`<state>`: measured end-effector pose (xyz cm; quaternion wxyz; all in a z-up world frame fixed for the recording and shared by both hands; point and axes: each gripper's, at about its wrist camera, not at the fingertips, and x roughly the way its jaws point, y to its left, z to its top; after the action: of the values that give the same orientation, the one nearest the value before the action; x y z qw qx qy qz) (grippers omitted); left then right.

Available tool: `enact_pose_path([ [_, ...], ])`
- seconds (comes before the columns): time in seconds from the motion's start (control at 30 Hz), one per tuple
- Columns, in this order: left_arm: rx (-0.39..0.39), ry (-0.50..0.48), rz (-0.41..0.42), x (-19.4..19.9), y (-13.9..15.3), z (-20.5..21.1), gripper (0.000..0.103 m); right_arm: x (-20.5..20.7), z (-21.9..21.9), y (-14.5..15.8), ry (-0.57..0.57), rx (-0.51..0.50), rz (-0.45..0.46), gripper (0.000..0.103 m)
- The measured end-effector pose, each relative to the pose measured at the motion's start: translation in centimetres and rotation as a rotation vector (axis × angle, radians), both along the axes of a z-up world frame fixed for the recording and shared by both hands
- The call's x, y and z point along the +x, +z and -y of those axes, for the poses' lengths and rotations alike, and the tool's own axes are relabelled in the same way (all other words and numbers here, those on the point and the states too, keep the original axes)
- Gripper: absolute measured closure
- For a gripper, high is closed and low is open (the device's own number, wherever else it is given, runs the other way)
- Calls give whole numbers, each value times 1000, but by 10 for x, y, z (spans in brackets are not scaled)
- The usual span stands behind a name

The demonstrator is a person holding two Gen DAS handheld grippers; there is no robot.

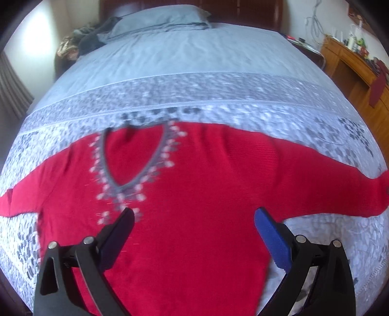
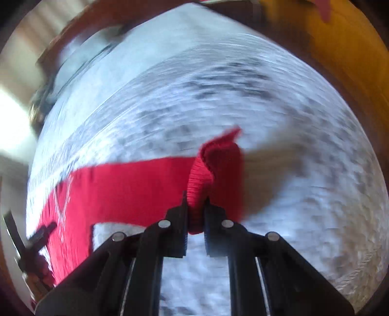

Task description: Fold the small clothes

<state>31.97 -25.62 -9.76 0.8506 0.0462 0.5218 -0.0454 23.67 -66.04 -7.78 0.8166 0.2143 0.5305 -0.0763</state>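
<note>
A red sweater (image 1: pixel 194 184) with a grey V-neck trim lies spread flat on the bed, sleeves out to both sides. My left gripper (image 1: pixel 194 216) is open and empty, hovering over the sweater's body below the neckline. My right gripper (image 2: pixel 195 209) is shut on the cuff end of the sweater's sleeve (image 2: pixel 214 165) and holds it lifted off the bed; the rest of the sweater (image 2: pixel 121 184) trails to the left. The left gripper (image 2: pixel 36 243) shows at the far left of the right wrist view. The right wrist view is motion-blurred.
The bed has a grey-white patterned bedspread (image 1: pixel 218 92) and a grey pillow (image 1: pixel 160 18) at the head. Dark clothes (image 1: pixel 80 41) lie beside the pillow. A wooden dresser (image 1: pixel 352 68) with small items stands to the right of the bed.
</note>
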Motion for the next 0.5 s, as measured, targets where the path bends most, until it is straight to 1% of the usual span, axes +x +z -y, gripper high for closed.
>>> enact_pose_path([
  [0.07, 15, 35, -8, 4, -1, -25, 4, 19, -53, -3, 79, -13, -6, 94],
  [0.17, 16, 76, -28, 8, -5, -58, 4, 42, -115, -19, 175, -49, -38, 94],
  [0.2, 21, 85, -29, 9, -6, -68, 4, 51, -143, -26, 210, -36, -46, 94],
  [0.27, 30, 99, -23, 8, -6, -82, 4, 61, -174, -33, 249, -1, -43, 94],
  [0.33, 21, 112, -21, 9, -6, -92, 4, 74, -213, -37, 311, 42, -25, 94],
  [0.37, 9, 117, -21, 9, -5, -98, 4, 79, -227, -38, 338, 63, -20, 92],
  [0.4, -1, 118, -20, 10, -4, -101, 4, 84, -246, -40, 372, 72, -26, 87],
  [0.43, -7, 116, -21, 10, -4, -103, 4, 86, -253, -43, 387, 57, -35, 70],
  [0.47, -20, 108, -28, 10, -4, -103, 4, 87, -259, -44, 391, 35, -45, 40],
  [0.5, -35, 98, -37, 10, -5, -103, 4, 86, -262, -44, 387, 14, -40, 32],
])
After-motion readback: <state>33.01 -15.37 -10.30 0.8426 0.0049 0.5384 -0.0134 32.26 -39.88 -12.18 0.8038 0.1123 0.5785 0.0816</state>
